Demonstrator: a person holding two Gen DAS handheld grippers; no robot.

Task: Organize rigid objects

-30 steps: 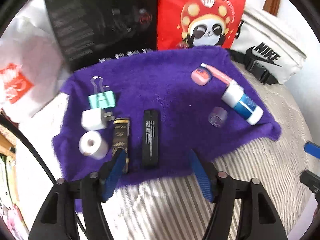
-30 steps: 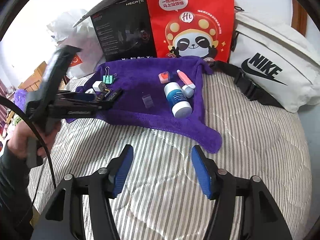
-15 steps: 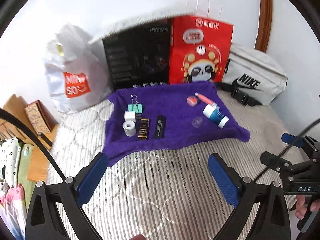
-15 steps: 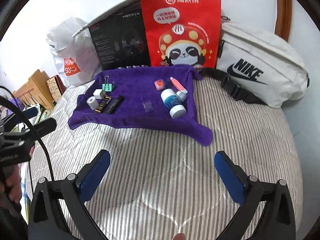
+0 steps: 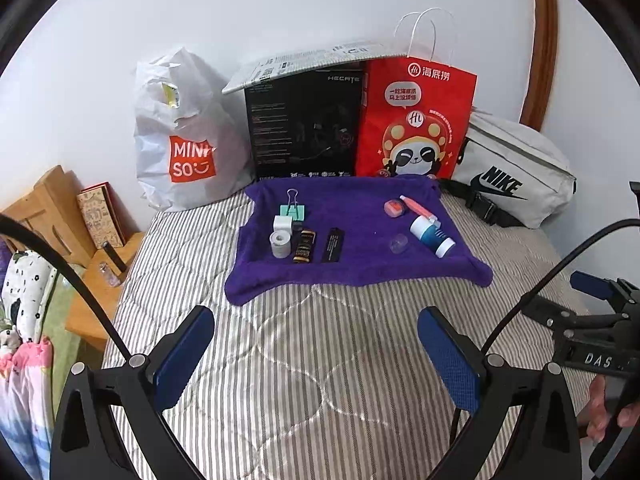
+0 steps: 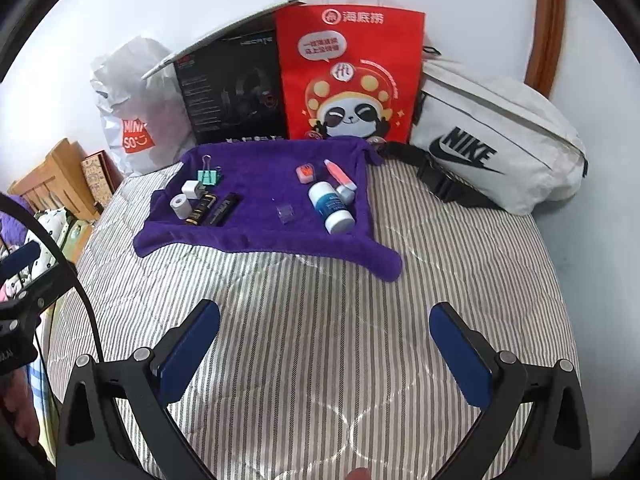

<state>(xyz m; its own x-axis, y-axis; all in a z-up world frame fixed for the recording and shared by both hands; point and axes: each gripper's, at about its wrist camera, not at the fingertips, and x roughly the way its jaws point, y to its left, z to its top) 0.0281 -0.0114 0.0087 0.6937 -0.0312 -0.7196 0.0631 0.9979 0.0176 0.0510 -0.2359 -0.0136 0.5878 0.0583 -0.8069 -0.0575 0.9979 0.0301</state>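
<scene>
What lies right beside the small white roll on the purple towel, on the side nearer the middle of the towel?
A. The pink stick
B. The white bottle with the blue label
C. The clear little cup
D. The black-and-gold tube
D: the black-and-gold tube lies just beside the small white roll on the purple towel; the other three are across the towel.

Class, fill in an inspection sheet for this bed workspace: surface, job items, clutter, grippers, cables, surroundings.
Surface: striped quilt with purple towel spread flat.
Job's things: on the towel's left, binder clip, white plug, tape roll, two dark sticks; on its right, blue-white bottle, pink tube, pink eraser; clear cap between.
Clutter: nothing seen on towel.
Grippers: left gripper and right gripper open, empty, over quilt.
Cables: black cable.
Surroundings: red bag, black box, white Nike bag.
</scene>
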